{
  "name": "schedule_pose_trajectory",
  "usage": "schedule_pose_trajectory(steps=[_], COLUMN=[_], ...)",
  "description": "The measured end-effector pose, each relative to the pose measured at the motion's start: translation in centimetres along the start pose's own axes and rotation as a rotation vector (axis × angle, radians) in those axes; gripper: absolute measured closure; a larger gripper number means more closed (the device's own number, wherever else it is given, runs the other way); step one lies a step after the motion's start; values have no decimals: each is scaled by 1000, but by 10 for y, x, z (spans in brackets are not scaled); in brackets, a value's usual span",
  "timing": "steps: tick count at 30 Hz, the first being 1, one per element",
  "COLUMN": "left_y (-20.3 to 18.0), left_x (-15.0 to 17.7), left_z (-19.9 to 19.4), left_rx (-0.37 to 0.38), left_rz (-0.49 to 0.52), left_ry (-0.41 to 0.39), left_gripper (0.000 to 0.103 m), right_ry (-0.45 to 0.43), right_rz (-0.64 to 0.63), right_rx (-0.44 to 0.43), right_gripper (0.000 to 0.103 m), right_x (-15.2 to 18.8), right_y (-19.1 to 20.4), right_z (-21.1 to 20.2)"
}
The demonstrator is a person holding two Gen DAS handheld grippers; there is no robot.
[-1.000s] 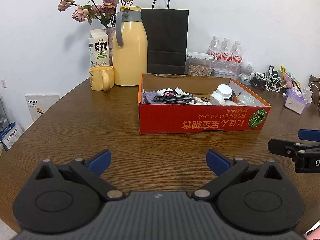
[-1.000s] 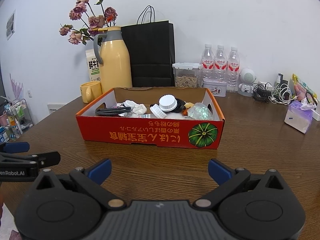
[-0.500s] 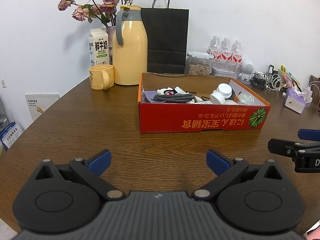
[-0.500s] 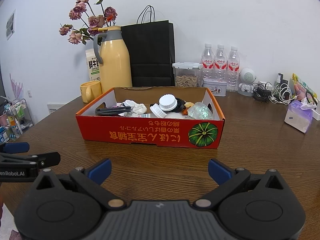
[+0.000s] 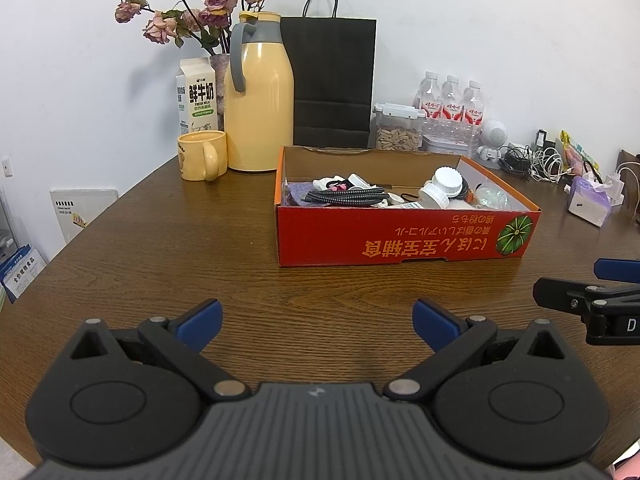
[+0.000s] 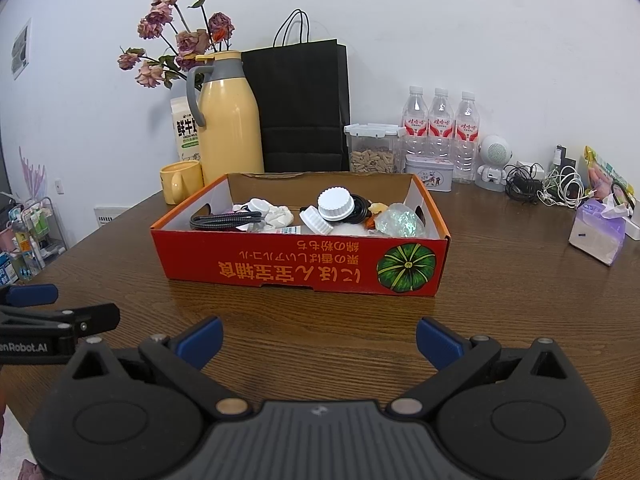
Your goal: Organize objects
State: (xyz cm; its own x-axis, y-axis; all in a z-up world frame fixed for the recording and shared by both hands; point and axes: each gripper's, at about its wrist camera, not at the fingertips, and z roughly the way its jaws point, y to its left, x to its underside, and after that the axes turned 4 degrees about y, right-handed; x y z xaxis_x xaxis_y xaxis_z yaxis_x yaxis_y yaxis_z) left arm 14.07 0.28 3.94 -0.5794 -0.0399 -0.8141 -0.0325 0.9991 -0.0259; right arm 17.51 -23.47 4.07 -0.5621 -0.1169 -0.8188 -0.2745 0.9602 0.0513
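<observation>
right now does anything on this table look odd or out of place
The red cardboard box sits with its printed text and pumpkin picture upside down to the camera. Inside, caps, a black cable and crumpled bits lie jumbled together. Nothing looks spilled or broken.

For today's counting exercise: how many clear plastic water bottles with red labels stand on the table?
3. The clear plastic water bottles stand in a row by the wall: left, middle, right. More may be hidden behind them.
</observation>
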Motion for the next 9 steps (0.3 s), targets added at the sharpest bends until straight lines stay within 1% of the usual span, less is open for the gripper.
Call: schedule_pose_trajectory(steps=[9], left_y=[-1], left_x=[1], left_z=[0], left_rx=[3], left_rz=[2], left_ry=[5], left_gripper=[0], right_ry=[1], right_rz=[0], right_rx=[0], right_gripper=[0], right_x=[1], right_y=[0], right_z=[0])
